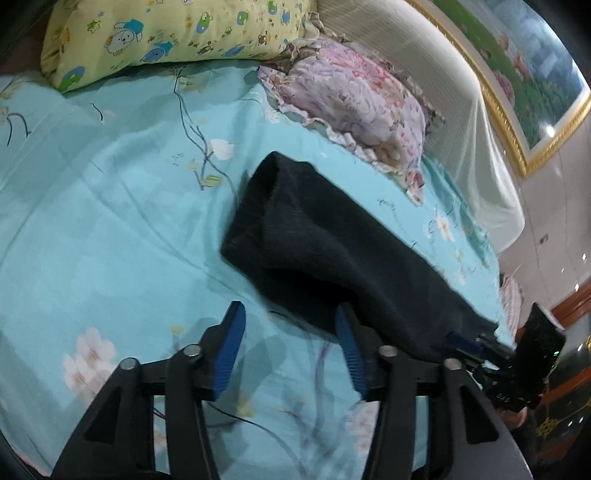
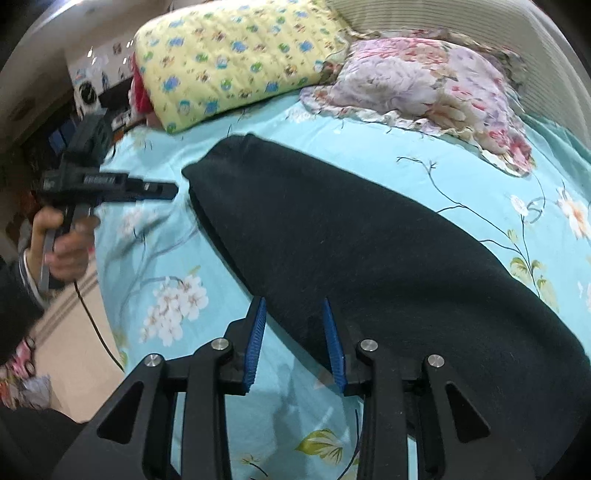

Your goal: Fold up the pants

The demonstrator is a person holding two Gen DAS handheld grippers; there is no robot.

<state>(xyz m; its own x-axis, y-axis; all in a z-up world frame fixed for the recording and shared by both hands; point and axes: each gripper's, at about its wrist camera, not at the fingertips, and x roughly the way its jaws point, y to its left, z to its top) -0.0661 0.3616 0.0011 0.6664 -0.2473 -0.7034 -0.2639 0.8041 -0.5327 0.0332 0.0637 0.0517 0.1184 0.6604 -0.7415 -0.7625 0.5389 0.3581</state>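
The pants, dark and already doubled into one long strip, lay flat on the turquoise flowered bedsheet, running from near me up toward the pillows. My left gripper hung just above the sheet at the strip's left edge, its blue pads spread wide with nothing between them; the right-hand pad sat against the edge of the cloth. My right gripper hovered over the near left edge of the strip, jaws apart too, one pad over the dark fabric and the other over bare sheet, gripping nothing. From the left wrist view, that right gripper showed at the far right, low beside the strip's end. At the head of the bed a yellow cartoon-print pillow and a pink floral pillow rested side by side, well apart from the pants. I saw no box, basket or other container on the bed.
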